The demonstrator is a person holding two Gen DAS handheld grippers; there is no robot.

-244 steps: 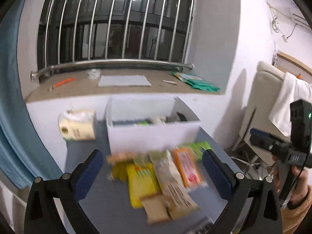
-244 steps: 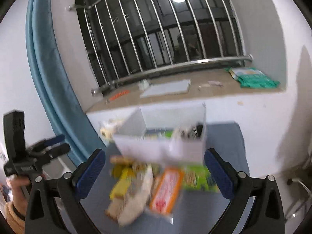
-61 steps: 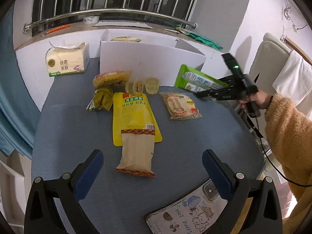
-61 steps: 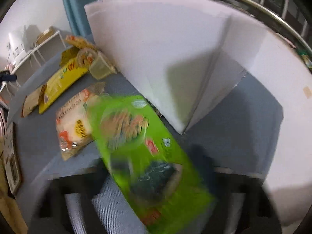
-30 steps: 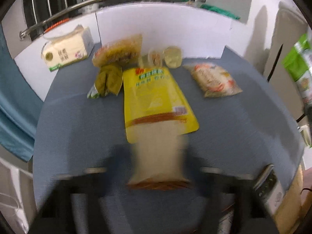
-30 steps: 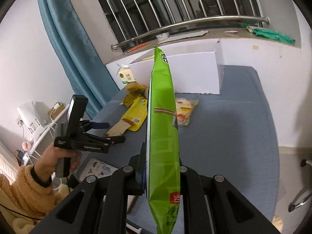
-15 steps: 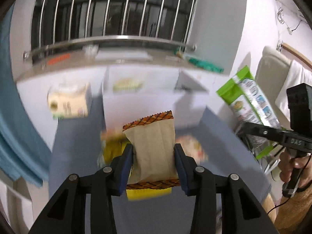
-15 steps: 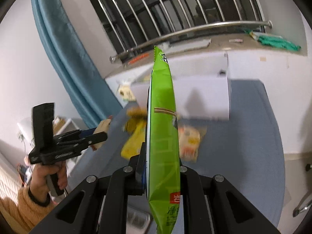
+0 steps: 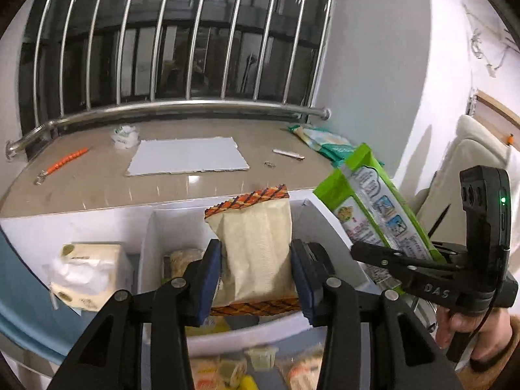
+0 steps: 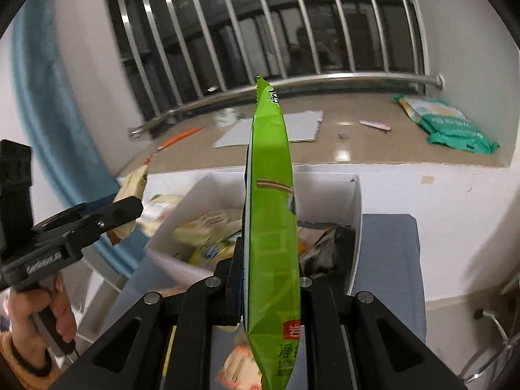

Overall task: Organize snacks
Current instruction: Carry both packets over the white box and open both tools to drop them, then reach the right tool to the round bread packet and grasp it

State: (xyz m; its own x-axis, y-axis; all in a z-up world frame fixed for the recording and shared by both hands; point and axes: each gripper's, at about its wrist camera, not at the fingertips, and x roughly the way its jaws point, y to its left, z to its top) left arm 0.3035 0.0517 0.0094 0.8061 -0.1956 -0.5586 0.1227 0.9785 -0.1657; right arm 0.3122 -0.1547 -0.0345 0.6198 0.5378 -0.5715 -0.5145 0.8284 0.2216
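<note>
A beige snack packet [image 9: 256, 250] with orange patterned seams is standing upright, clamped above the open white storage box [image 9: 328, 224]; a bright green snack bag [image 10: 271, 227] is hanging edge-on, pinched near its lower end, over the same box; several packets [image 10: 208, 224] are lying jumbled inside the box.

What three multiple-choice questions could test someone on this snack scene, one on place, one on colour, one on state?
1. Where does the white box stand?
A. on the windowsill
B. on the blue table, below the sill
C. on a chair

2. What colour is the packet in the right gripper?
A. green
B. red
C. black

3. What is the left gripper doing?
A. open, empty
B. shut on a beige packet
C. resting on a tissue pack

Answers:
1 B: the box sits on the table, against the sill wall.
2 A: the wrapper is bright green.
3 B: both pads press the packet's sides.
</note>
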